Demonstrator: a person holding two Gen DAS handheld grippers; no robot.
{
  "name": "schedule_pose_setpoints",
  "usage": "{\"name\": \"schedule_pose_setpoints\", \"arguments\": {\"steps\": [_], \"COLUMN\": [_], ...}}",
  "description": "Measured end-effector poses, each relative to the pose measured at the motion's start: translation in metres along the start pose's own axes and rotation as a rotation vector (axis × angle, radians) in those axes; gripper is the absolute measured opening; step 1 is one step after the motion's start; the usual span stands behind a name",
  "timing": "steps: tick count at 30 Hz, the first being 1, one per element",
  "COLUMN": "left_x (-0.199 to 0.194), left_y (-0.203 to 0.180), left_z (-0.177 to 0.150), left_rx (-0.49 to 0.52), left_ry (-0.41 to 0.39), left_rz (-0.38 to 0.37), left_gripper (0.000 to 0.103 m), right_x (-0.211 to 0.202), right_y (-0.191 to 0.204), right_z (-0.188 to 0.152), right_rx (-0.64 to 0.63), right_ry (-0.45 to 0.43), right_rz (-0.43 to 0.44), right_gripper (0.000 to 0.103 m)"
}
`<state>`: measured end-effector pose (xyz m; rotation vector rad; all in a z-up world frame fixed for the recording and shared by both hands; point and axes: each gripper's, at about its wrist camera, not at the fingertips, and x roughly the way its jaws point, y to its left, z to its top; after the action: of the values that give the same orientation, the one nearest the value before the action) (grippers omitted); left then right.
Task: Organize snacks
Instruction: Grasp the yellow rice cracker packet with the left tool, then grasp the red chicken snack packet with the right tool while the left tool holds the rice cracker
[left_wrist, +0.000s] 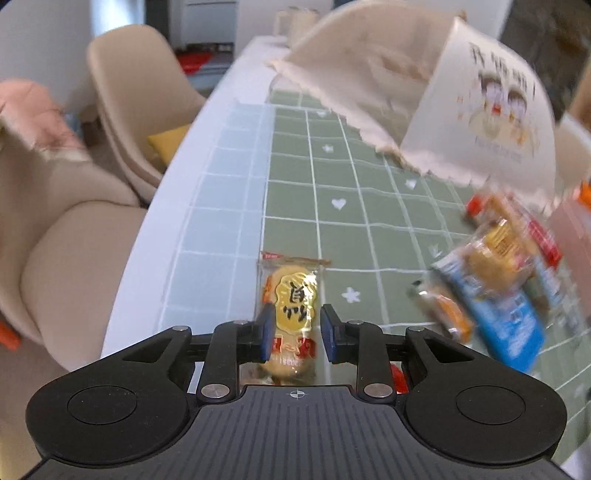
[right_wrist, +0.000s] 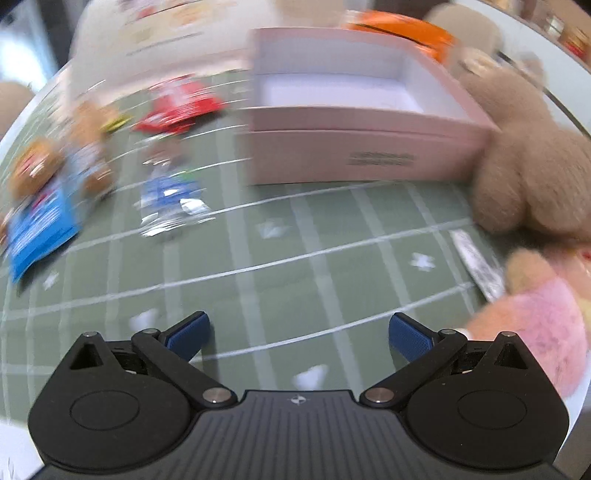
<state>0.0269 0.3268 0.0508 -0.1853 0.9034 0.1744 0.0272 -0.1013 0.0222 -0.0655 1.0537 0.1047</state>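
Two wrist views look down over a desk (left_wrist: 236, 206) covered by a green grid-patterned cloth (left_wrist: 332, 236) with a pale blue border.

In the left view, the left claw (left_wrist: 297, 330) stands narrow, its 2 blue pads on either side of a yellow rice cracker packet (left_wrist: 291, 306). The left pad sits against the wrapper; a thin gap shows at the right pad, so I cannot tell whether it grips. The packet lies near the desk's left edge, beyond which stand beige chairs (left_wrist: 140, 110). To the right is a blurred heap of snack packets (left_wrist: 506, 266), and behind it a cream bag (left_wrist: 480, 110) with a cartoon print.

In the right view, the right claw (right_wrist: 299, 334) is spread wide with nothing between its pads, above a bare stretch of cloth. Ahead is an open pink box (right_wrist: 351, 147), empty inside. Snack packets (right_wrist: 166, 155) lie scattered to the left. Plush toys (right_wrist: 535, 166) crowd the right, touching the box's corner.
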Motion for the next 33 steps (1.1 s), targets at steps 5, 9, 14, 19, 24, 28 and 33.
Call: {"name": "schedule_pose_setpoints", "arguments": {"steps": [5, 9, 14, 19, 24, 28, 33], "left_x": [0.018, 0.019, -0.018, -0.068, -0.103, -0.106, -0.101], "left_y": [-0.007, 0.012, 0.044, 0.085, 0.104, 0.087, 0.055], "left_z": [0.007, -0.003, -0.04, -0.08, -0.104, -0.115, -0.125], "left_rx": [0.118, 0.104, -0.003, -0.186, -0.351, -0.374, -0.371], "left_ry": [0.042, 0.04, 0.076, 0.028, -0.012, -0.011, 0.034], "left_rz": [0.036, 0.032, -0.054, -0.022, -0.066, -0.137, -0.203], "left_gripper": [0.045, 0.041, 0.04, 0.04, 0.04, 0.04, 0.04], "right_x": [-0.037, -0.041, -0.044, -0.029, -0.014, -0.01, -0.016], "right_y": [0.1, 0.18, 0.265, 0.333, 0.33, 0.275, 0.239], "right_z": [0.002, 0.009, 0.015, 0.009, -0.011, -0.028, -0.033], "right_rx": [-0.304, -0.389, -0.388, -0.528, -0.676, -0.629, -0.678], "right_ry": [-0.095, -0.078, -0.104, -0.198, -0.227, -0.194, -0.199], "right_rz": [0.176, 0.305, 0.392, 0.356, 0.278, 0.234, 0.308], "right_gripper": [0.103, 0.103, 0.103, 0.103, 0.103, 0.103, 0.103]}}
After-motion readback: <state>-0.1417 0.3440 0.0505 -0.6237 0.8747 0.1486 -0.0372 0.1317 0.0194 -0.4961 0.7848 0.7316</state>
